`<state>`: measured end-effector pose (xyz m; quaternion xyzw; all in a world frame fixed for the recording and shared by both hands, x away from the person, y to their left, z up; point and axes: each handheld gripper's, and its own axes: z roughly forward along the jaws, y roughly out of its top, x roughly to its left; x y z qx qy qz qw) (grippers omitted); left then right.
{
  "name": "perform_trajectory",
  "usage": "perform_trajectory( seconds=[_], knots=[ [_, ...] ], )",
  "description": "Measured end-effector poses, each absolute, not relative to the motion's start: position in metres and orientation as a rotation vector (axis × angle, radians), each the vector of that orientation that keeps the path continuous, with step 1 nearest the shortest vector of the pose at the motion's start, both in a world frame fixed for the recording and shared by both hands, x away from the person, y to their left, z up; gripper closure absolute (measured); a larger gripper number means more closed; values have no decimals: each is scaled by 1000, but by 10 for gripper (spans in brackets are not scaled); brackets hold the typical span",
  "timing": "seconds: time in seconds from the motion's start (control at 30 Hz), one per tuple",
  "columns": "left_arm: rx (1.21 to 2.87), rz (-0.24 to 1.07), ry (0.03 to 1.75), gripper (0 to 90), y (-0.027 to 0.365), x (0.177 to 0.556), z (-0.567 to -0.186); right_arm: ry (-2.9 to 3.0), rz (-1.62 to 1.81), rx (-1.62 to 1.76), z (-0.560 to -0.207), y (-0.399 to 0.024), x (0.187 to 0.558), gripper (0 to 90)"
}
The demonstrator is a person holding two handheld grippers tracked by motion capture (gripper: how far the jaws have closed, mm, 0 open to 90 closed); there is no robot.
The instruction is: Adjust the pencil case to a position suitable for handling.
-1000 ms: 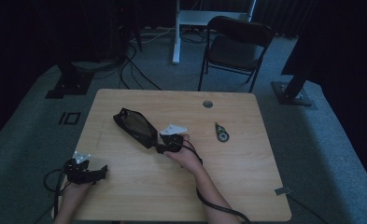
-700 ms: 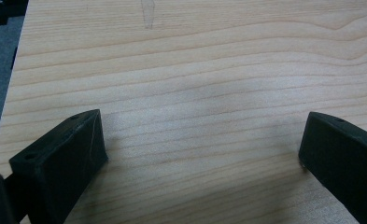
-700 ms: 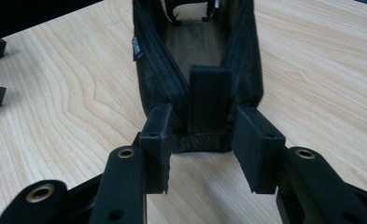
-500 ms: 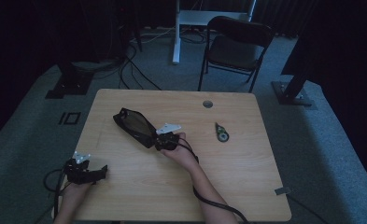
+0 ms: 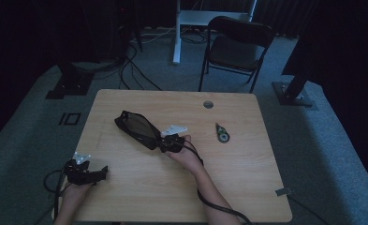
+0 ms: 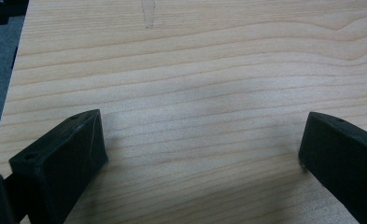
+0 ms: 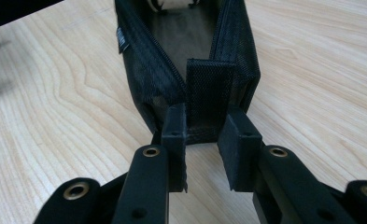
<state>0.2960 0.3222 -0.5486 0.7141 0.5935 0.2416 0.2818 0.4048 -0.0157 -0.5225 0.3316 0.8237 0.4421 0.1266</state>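
A: Two jaws of the right gripper (image 7: 201, 140) stand a little apart, either side of the pull tab (image 7: 208, 93) at the near end of the black pouch (image 5: 137, 128), not yet pinching.

B: And the left gripper (image 6: 202, 154)?

A: Spread wide, empty, resting well away from the pouch toward the table (image 5: 247, 178) corner.

B: So the step is taking the tab. Probably next: close, then hold.

Woven black pouch (image 7: 190, 70), wood-grain table (image 7: 55, 116)
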Motion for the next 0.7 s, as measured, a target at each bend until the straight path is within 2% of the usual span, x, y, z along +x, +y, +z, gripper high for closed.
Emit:
perform_trajectory(
  seconds=[0.7],
  knots=[
    [1913, 648, 1590, 7, 322, 296, -549, 2344, 1270, 1039, -524, -60, 392, 729]
  ],
)
